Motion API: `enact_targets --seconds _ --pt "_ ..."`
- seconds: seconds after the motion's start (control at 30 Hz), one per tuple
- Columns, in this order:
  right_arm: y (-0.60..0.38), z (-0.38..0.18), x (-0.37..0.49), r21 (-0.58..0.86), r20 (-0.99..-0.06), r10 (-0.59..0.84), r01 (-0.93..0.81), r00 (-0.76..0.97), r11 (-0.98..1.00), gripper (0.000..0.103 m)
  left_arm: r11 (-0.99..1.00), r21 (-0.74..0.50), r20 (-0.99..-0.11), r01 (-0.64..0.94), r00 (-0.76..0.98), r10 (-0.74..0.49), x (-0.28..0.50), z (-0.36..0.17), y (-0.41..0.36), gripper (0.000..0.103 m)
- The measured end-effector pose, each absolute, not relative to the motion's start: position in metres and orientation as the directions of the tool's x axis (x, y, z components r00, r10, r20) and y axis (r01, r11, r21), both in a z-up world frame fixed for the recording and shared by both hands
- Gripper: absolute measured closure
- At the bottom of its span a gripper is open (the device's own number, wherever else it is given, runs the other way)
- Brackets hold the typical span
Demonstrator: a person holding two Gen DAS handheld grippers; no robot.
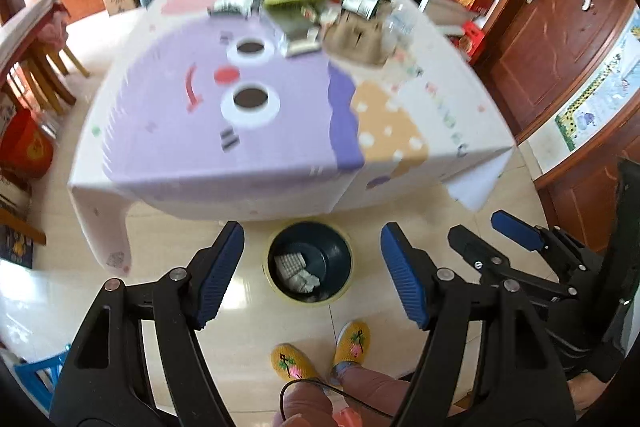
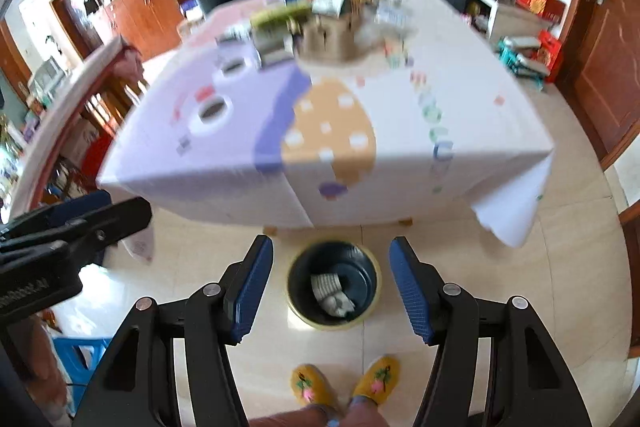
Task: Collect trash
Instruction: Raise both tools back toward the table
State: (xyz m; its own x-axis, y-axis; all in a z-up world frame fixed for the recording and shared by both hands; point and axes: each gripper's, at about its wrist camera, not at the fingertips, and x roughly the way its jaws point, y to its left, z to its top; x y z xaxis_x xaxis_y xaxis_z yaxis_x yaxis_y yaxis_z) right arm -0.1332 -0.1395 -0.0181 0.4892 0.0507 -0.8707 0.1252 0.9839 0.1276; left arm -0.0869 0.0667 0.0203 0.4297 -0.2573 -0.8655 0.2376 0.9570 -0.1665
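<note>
Left hand-held gripper (image 1: 312, 275): hanging above the bin (image 1: 309, 262), jaws spread wide, holding nothing. Right hand-held gripper (image 2: 331, 291): likewise hovering over the bin, jaws parted and empty. Bin: standing on the floor just in front of the worktop (image 1: 280, 131), carrying a few pale scraps of trash at its bottom. Pile of trash (image 1: 320, 15): lying blurred on the worktop's far side, well beyond the bin. Yellow slippers (image 2: 344, 383): standing on the near side of the bin.

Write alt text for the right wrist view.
The open right claw hangs empty above a dark round bin with a yellow rim holding some pale scraps, in front of a table with a pastel cartoon cloth with blurred litter piled at its far end.
</note>
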Motion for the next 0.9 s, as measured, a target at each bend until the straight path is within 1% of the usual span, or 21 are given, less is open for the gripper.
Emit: enact_targets --seconds 0.03,0.13,0.33,0.47,0.7,0.9 --pt "-0.137 -0.004 -0.136 0.131 -0.862 0.049 0.13 0.504 0.983 0.038 0.957 -0.166 -0.861 0.237 0.439 -0.258 -0.09 0.032 0.069 0.035" --pt "-0.136 0.03 -0.137 0.14 -0.833 0.042 0.138 0.551 0.98 0.036 0.952 -0.191 -0.857 0.239 0.432 -0.28 -0.091 0.055 0.075 0.035" --pt "-0.132 0.094 -0.144 0.123 -0.77 -0.002 0.151 0.637 0.981 0.036 0.949 -0.194 -0.83 0.249 0.474 -0.295 -0.09 0.092 0.082 0.035" --pt "-0.139 0.122 -0.139 0.105 -0.731 -0.039 0.169 0.682 0.98 0.035 0.939 -0.192 -0.8 0.286 0.509 -0.319 -0.078 0.126 0.077 0.035" --pt "-0.16 0.146 -0.119 0.091 -0.702 -0.076 0.195 0.708 0.977 0.035 0.922 -0.205 -0.75 0.328 0.552 -0.363 -0.042 0.167 0.057 0.035" --pt "-0.19 0.144 -0.087 0.121 -0.704 -0.062 0.206 0.707 0.971 0.035 0.92 -0.191 -0.769 0.342 0.531 -0.357 0.001 0.167 0.031 0.035"
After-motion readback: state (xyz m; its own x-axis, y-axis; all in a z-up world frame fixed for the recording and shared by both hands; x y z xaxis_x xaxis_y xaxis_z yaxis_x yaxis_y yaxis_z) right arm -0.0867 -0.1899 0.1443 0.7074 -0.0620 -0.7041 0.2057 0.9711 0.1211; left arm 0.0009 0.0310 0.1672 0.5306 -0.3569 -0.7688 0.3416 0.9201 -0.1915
